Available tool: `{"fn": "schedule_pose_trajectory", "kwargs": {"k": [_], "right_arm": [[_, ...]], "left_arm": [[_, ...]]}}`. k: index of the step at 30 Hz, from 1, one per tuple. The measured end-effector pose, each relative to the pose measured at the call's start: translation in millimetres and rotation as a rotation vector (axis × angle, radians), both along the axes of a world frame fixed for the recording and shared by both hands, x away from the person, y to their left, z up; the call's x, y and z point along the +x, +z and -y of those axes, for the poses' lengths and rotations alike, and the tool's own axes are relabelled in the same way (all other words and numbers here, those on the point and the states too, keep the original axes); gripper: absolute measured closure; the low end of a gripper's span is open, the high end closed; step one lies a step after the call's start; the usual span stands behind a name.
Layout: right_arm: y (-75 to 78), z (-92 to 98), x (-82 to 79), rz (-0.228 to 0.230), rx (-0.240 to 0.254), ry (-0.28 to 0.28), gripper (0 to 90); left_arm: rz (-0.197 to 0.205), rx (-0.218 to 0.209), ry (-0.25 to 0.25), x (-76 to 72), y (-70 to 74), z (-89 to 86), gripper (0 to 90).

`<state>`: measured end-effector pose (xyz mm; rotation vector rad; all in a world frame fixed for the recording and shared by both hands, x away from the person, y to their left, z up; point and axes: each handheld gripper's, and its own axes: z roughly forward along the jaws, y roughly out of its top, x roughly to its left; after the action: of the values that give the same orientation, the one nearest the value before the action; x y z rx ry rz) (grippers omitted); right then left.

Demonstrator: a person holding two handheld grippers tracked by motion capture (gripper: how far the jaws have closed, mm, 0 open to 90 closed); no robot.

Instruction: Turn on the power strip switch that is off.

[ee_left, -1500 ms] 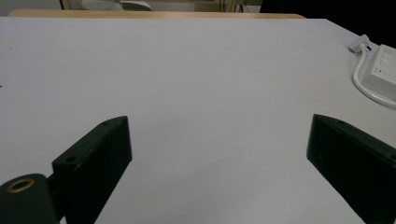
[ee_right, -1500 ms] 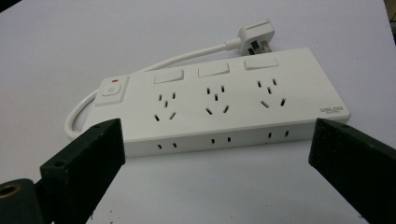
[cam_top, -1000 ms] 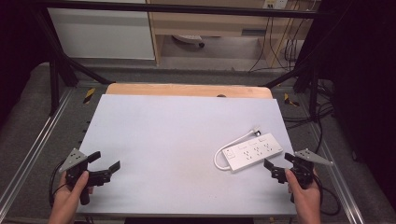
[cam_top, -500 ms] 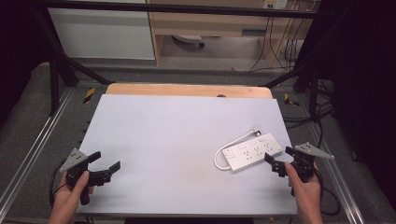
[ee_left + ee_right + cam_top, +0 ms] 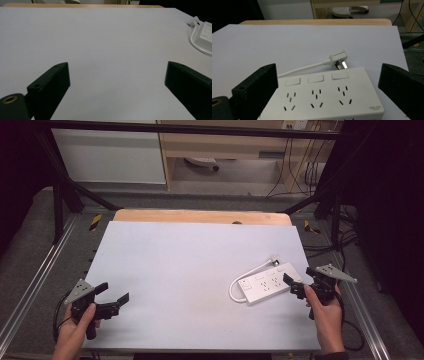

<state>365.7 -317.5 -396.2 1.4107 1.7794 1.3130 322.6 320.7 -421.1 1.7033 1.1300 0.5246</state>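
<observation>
On the matte white surface (image 5: 190,265), right side, glossy white rectangular power strip (image 5: 269,282) lying flat, smooth cord (image 5: 245,275) looping to its plug (image 5: 338,59), right claw (image 5: 298,283) gaping beside it, left claw (image 5: 112,296) hanging open over bare surface.

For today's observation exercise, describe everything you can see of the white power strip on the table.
The power strip is a flat white plastic block lying face up at the table's right side. It has three rocker switches above three socket groups and small grey lettering at one corner. Its white cable loops back from one end to a plug lying on the table beside it, unplugged, prongs visible. The right gripper hovers at its near end, jaws open on either side, apparently not touching.
</observation>
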Motion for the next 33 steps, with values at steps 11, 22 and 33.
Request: {"fn": "schedule_pose_trajectory", "kwargs": {"k": [11,22,33], "right_arm": [[11.3,-2.4,19.9,0.002,0.002,0.005,3.0],[16.1,1.9,29.0,0.000,-0.003,0.000,3.2],[16.2,-0.2,45.1,-0.005,-0.031,-0.001,7.5]], "left_arm": [[0.000,0.001,0.003,0.2,-0.2,-1.3,6.1],[-0.004,-0.001,0.013,0.8,-0.9,-2.8,6.2],[-0.009,0.001,0.023,1.5,-2.0,-4.5,6.2]]}}
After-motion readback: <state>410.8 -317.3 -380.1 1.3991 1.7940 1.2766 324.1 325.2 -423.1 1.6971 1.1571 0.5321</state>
